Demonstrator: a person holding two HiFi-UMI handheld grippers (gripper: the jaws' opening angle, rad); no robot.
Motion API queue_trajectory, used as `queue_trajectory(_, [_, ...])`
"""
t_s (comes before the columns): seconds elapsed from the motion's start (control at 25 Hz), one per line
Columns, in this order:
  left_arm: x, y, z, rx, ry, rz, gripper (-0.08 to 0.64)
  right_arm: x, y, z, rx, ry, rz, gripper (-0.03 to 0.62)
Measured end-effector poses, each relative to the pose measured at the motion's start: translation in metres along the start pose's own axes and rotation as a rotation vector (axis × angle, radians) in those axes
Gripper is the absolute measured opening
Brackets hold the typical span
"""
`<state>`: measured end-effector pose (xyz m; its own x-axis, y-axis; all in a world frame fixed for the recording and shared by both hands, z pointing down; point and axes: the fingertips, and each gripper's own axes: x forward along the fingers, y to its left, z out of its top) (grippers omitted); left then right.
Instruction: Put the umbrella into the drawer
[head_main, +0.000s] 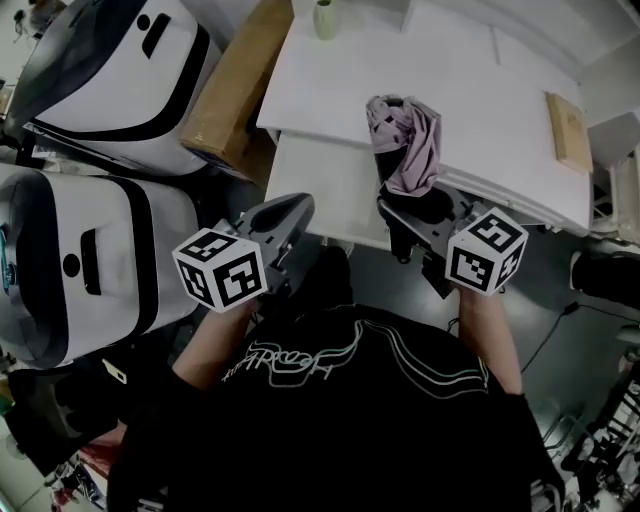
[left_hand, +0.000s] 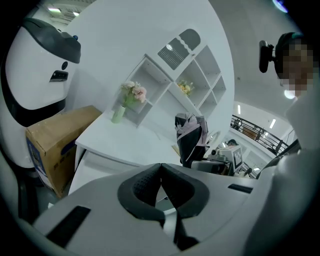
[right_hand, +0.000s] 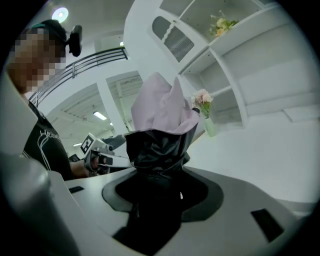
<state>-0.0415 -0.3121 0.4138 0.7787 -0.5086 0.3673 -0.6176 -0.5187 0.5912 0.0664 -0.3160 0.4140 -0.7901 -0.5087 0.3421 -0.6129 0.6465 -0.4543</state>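
Observation:
The folded umbrella (head_main: 405, 150), pink fabric over a black sleeve, stands upright in my right gripper (head_main: 410, 205), which is shut on its lower black part. In the right gripper view the umbrella (right_hand: 160, 120) fills the space between the jaws of the right gripper (right_hand: 157, 175). My left gripper (head_main: 290, 215) is held beside it on the left. Its pads (left_hand: 150, 185) meet at the tips with nothing between them. Below the front edge of the white desk (head_main: 400, 60) sits the white drawer panel (head_main: 325, 185); I cannot tell whether the drawer stands open. Both grippers hover just in front of it.
A cardboard box (head_main: 235, 85) leans at the desk's left. Two large white-and-black machines (head_main: 110, 70) stand further left. On the desk are a flower vase (left_hand: 120, 112), a white shelf unit (left_hand: 185, 85) and a wooden block (head_main: 568, 130). Cables lie on the floor at right.

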Motion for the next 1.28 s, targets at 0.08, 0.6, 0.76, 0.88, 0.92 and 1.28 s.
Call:
queue_trajectory(0.08, [0.004,0.018,-0.002,-0.020,0.017,0.021,0.020,0.021,-0.011,-0.009,-0.032,0.060,0.003,0.221])
queue_trajectory(0.6, [0.004,0.111,-0.009,-0.177,-0.012,0.175,0.020,0.128,-0.069,-0.102,-0.203,0.425,0.045,0.220])
queue_trajectory(0.76, [0.000,0.135,-0.014,-0.224,-0.029,0.220,0.020,0.151,-0.092,-0.146,-0.273,0.554,0.022,0.219])
queue_trajectory(0.88, [0.001,0.141,-0.021,-0.244,-0.025,0.229,0.020,0.160,-0.103,-0.178,-0.300,0.650,0.015,0.219])
queue_trajectory(0.92, [0.001,0.143,-0.024,-0.250,-0.024,0.231,0.020,0.164,-0.107,-0.187,-0.307,0.676,0.013,0.219])
queue_trajectory(1.28, [0.003,0.163,-0.042,-0.289,-0.016,0.261,0.020,0.204,-0.139,-0.241,-0.339,0.823,-0.004,0.219])
